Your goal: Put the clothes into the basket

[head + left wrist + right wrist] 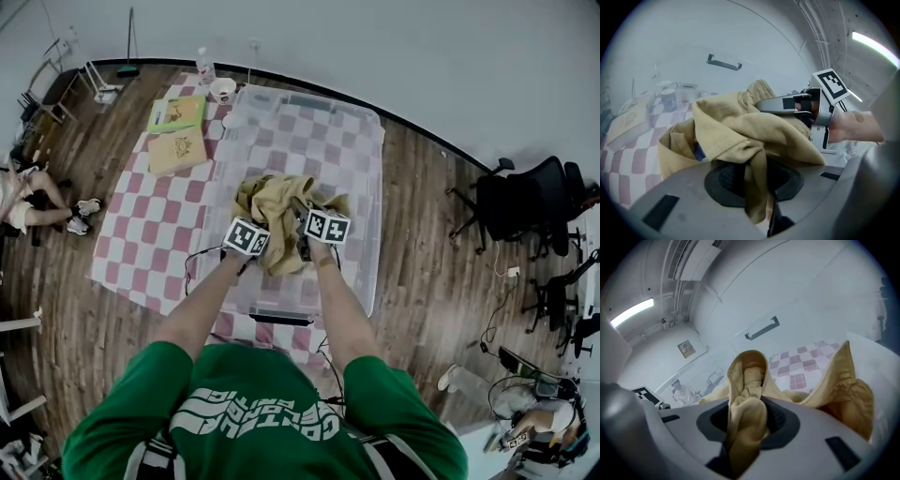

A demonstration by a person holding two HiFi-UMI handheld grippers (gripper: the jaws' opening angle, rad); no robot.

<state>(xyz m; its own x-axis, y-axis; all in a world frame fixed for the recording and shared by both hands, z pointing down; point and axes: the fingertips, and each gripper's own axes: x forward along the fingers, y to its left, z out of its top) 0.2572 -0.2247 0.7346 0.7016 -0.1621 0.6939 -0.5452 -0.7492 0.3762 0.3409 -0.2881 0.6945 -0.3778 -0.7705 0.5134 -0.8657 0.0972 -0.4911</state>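
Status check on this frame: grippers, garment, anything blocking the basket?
Both shut on tan garment: left gripper, right gripper. Garment held bunched above clear basket. Nothing seen in the way.

White lettering (pixel 261 418) on green shirt (pixel 122 412), illegible

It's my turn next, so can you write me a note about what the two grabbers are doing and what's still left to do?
Left gripper: shut on the tan garment.
Right gripper: shut on the same garment.
Garment: bunched between both, held over the clear basket on the checked cloth.
Done: garment picked up.
Left: lower it in, let go. No other clothes in sight.
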